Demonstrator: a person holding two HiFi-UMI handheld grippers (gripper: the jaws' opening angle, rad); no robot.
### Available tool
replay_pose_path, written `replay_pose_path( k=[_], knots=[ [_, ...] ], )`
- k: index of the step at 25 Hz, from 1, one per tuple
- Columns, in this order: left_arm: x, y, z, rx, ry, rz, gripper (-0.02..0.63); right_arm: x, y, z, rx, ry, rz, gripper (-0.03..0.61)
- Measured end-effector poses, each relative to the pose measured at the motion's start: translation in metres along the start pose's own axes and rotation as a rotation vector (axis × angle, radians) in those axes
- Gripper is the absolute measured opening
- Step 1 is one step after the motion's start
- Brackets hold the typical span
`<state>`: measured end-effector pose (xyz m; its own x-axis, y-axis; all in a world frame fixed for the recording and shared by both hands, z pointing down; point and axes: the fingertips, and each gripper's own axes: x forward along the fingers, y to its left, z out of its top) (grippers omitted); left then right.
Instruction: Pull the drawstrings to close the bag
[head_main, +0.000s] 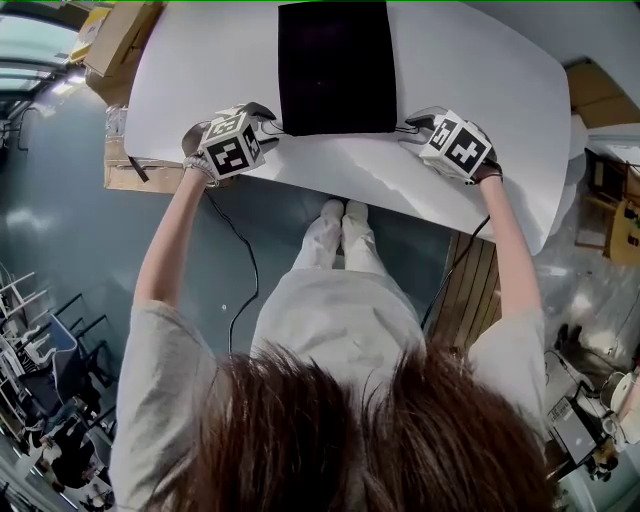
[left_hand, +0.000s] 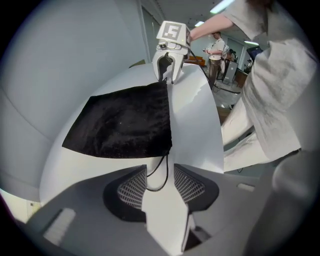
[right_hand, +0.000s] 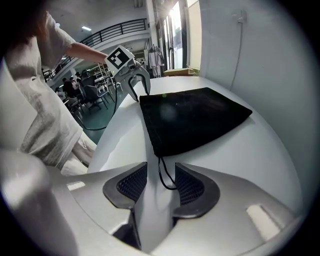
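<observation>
A black drawstring bag (head_main: 335, 65) lies flat on the white table (head_main: 480, 80), its mouth edge toward me. My left gripper (head_main: 268, 128) stands at the bag's near left corner and my right gripper (head_main: 410, 128) at its near right corner, both pointing steeply down. In the left gripper view the left gripper (left_hand: 160, 185) is open, with a black cord loop (left_hand: 159, 175) lying loose between its pads. The right gripper view shows the right gripper (right_hand: 161, 182) open too, the other cord loop (right_hand: 166, 175) between its pads, untouched.
Cardboard boxes (head_main: 120, 40) sit beyond the table's left edge. A black cable (head_main: 245, 270) hangs down from the left gripper to the floor. Wooden boards (head_main: 465, 290) lie on the floor at the right. The table's near edge runs just below both grippers.
</observation>
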<state>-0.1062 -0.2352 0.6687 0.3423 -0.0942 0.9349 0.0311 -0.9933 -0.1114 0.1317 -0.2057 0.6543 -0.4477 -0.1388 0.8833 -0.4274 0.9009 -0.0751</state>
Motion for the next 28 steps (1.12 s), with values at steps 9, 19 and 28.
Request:
replay_pose_path(
  k=[9,19,28],
  knots=[
    [0.000,-0.010,0.001,-0.131,-0.029,-0.065,0.080,0.003,-0.003,-0.008,-0.039,0.058,-0.004,0.100],
    [0.001,-0.015,0.003,-0.122,0.022,-0.093,0.029,0.006,-0.005,-0.005,-0.044,0.088,0.000,0.082],
    [-0.001,-0.013,0.005,-0.184,0.013,-0.077,0.005,0.004,-0.009,-0.005,-0.064,0.096,-0.040,0.015]
  ],
)
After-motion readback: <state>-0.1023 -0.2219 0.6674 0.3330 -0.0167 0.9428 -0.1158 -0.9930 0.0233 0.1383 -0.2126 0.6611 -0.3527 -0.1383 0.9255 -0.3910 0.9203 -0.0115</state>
